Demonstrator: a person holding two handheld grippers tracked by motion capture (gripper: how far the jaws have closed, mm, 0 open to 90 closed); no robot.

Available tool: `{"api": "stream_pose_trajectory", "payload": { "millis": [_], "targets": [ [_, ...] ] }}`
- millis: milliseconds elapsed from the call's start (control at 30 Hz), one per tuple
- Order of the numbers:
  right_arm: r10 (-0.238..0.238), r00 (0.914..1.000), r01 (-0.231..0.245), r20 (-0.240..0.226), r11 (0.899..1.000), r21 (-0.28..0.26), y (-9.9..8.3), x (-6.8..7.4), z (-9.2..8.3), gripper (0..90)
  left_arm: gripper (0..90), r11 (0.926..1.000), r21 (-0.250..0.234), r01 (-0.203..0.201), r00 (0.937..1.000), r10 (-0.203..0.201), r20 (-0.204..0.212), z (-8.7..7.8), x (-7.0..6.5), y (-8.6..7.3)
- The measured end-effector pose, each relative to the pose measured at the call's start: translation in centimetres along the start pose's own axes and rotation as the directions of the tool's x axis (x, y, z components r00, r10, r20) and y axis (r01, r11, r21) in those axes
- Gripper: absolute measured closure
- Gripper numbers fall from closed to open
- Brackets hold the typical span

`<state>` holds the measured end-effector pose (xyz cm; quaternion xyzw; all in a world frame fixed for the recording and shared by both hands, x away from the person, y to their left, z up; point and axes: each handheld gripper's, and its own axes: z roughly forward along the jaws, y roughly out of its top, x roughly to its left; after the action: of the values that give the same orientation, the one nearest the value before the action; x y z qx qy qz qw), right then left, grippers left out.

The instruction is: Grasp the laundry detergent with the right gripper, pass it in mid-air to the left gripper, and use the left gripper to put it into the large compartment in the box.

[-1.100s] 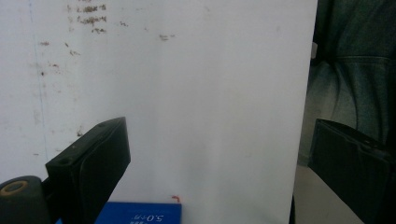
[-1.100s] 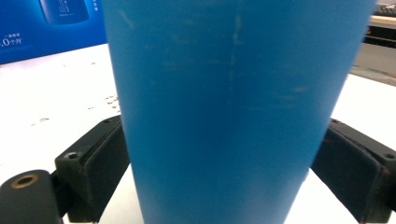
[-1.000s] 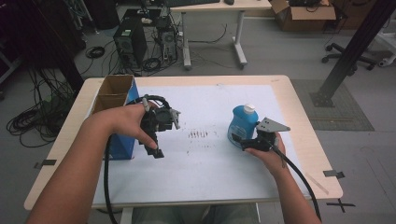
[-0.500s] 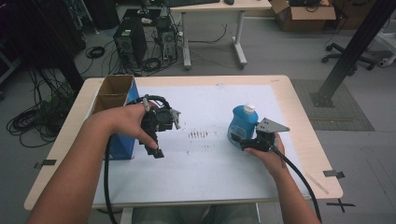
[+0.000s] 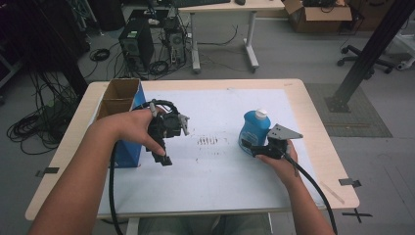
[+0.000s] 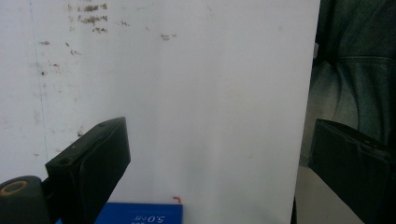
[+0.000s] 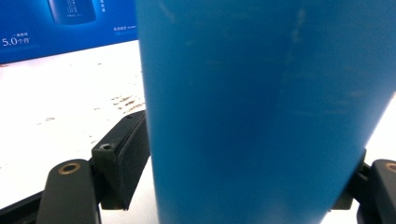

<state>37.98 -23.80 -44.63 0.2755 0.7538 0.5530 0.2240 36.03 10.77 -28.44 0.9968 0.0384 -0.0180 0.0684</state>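
While left gripper [image 6: 210, 172] gapes wide, right gripper [image 5: 252, 147] jaws, just closing, clamp blue bottle [image 5: 253, 128].

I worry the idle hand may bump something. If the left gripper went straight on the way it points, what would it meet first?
Probably only the white mat: the left gripper, jaws open, looks down at bare mat, with the blue box at the view's lower edge, off that line.

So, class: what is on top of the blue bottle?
A white cap sits on the bottle. The right tongs cover its lower part, so its base cannot be seen.
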Motion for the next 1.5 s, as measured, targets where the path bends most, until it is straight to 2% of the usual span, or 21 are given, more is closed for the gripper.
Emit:
{"api": "stream_pose_trajectory", "payload": {
  "millis": [400,600,1100,1367,1500],
  "targets": [
    [-0.013,0.9999,0.013,-0.004,1.0,-0.001,-0.1,0.1,0.2,33.1,5.8,1.0,0.003,0.007,1.0,-0.007,-0.002,0.0,0.1,-0.1],
    [-0.015,0.9997,0.015,0.021,1.0,-0.004,-0.1,0.0,0.1,40.7,5.8,1.0,0.001,0.009,1.0,-0.009,-0.001,0.0,0.1,-0.1],
    [-0.026,0.9994,0.026,0.024,0.999,-0.018,-0.2,0.2,0.2,44.4,5.8,1.0,0.004,0.0,1.0,0.0,0.001,0.2,0.1,0.3],
    [-0.008,0.9999,0.008,0.011,1.0,-0.027,-0.2,0.0,0.1,44.6,5.8,1.0,0.006,-0.002,1.0,0.002,0.0,0.2,0.0,0.4],
    [0.004,1.0,-0.004,-0.008,0.999,-0.046,0.8,-0.4,-0.3,44.6,5.8,1.0,0.009,-0.001,1.0,0.001,0.0,0.2,0.0,0.6]
  ]
}}
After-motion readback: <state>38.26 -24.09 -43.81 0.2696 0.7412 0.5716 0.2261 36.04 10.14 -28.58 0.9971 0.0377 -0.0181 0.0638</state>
